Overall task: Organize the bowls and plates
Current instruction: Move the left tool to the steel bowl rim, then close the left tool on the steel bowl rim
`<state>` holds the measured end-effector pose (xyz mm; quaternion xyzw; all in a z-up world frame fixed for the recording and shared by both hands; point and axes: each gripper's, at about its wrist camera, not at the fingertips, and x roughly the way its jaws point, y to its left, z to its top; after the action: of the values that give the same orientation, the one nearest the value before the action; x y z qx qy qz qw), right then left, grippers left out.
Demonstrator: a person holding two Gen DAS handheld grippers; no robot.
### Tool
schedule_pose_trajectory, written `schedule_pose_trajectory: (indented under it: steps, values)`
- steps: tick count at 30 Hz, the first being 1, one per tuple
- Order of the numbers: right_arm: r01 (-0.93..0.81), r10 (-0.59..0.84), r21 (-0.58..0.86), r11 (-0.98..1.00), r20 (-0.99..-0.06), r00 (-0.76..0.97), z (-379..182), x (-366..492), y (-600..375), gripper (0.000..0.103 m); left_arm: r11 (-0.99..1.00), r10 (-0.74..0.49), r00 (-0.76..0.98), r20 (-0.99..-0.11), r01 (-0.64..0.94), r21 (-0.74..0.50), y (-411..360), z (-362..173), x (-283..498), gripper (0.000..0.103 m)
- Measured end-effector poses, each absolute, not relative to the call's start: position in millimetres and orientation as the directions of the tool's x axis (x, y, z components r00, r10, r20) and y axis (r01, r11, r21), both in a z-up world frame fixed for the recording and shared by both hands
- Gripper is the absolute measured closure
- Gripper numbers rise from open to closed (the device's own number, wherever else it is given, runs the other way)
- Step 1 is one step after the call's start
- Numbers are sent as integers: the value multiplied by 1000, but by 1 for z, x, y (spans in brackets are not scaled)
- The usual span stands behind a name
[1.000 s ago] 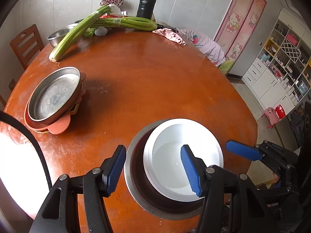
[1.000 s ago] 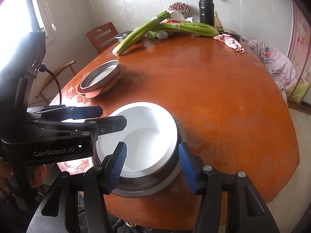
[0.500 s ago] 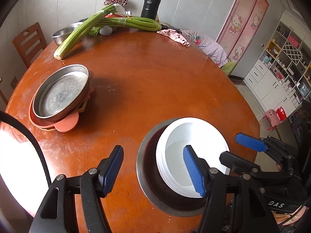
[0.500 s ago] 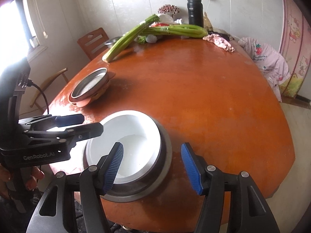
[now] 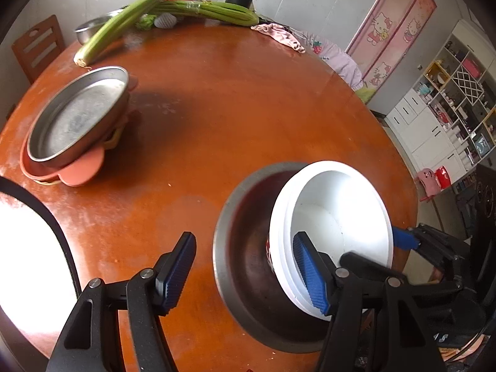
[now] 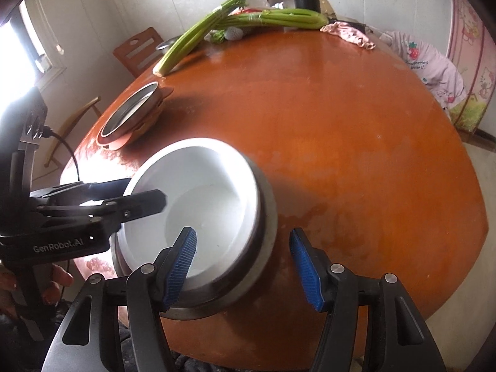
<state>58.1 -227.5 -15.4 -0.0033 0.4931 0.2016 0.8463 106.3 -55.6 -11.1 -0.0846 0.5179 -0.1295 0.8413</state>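
- While the left wrist view showed the white bowl (image 5: 334,217) lying more level a second ago, it now leans inside the steel bowl (image 5: 245,248), its left edge raised and a red-printed side showing below.
- Left gripper (image 5: 245,271): its jaws stand open, a little wider than a second ago, over the left rim of the steel bowl; the right pad is in front of the white bowl, and I cannot tell if it touches.
- Farther left on the bench (image 5: 232,99), the steel pan (image 5: 77,117) on the orange plate (image 5: 83,173) looks untouched.
- Seen from the right wrist, the right gripper (image 6: 243,266) has opened wider than a second ago and now straddles the near rim of both bowls (image 6: 198,198) without pressing them.
- I judge the nesting is done or being adjusted; both bowls sit near the bench edge.
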Motion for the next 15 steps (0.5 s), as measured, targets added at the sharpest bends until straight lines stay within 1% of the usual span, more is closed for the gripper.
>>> schedule_pose_trajectory:
  steps: [3,6,10,15]
  values:
    - [-368,359,210,906,-843,400,-19,57,-220,39,949,-314,418,-852,136,-283,-57,-16,108,38]
    - [-377,349,199,904,-853,388,-22,57,-213,37,945,-328,404,-854,141,-296,-57,-20,111,38]
    - [-388,376,225,894,-848,374,-22,59,-210,37,922,-386,370,-845,159,-352,-60,-27,114,38]
    - [-395,370,215,893,-851,374,-19,63,-200,36,924,-382,380,-843,145,-354,-53,-26,117,38]
